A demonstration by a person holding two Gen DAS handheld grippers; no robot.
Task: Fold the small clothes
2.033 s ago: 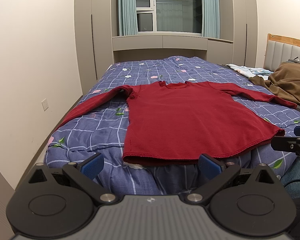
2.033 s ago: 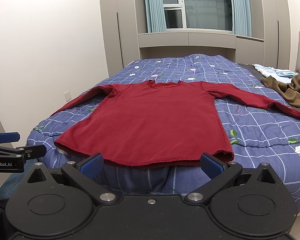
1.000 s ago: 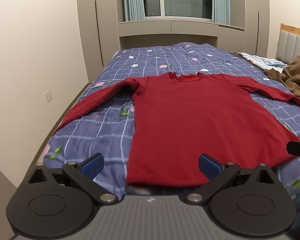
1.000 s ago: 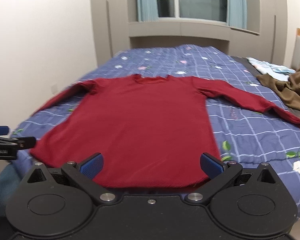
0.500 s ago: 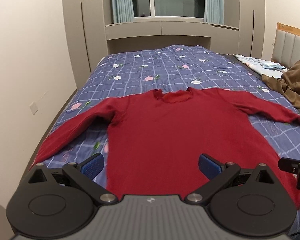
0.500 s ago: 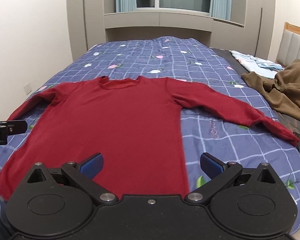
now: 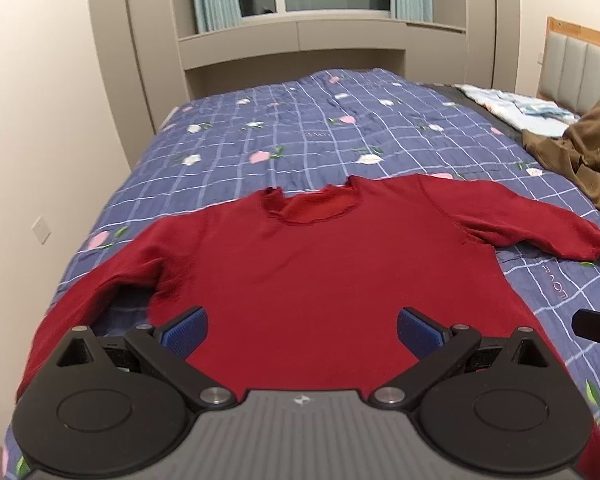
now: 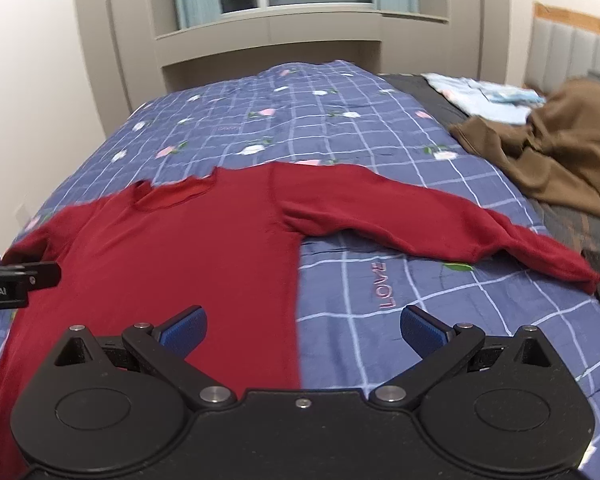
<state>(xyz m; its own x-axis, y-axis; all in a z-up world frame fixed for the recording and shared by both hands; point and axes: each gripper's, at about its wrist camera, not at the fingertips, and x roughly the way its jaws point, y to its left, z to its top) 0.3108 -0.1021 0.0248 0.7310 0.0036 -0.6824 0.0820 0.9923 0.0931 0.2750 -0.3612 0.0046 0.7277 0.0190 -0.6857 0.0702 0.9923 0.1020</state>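
Note:
A dark red long-sleeved top (image 7: 320, 264) lies flat and face up on the bed, neck away from me, both sleeves spread out. It also shows in the right wrist view (image 8: 172, 248). My left gripper (image 7: 302, 330) is open and empty, hovering above the top's lower body. My right gripper (image 8: 302, 328) is open and empty, above the top's right side edge, below the right sleeve (image 8: 440, 224). The left sleeve (image 7: 100, 280) runs toward the bed's left edge.
The bed has a blue checked floral cover (image 7: 320, 128). A brown garment (image 8: 548, 156) and a pale folded cloth (image 8: 484, 96) lie at the far right by the headboard (image 7: 580, 68). A wall runs along the bed's left side.
Both grippers have moved forward and up over the bed, from the hem toward the top's middle. The right gripper has shifted right toward the sleeve. The top has not moved.

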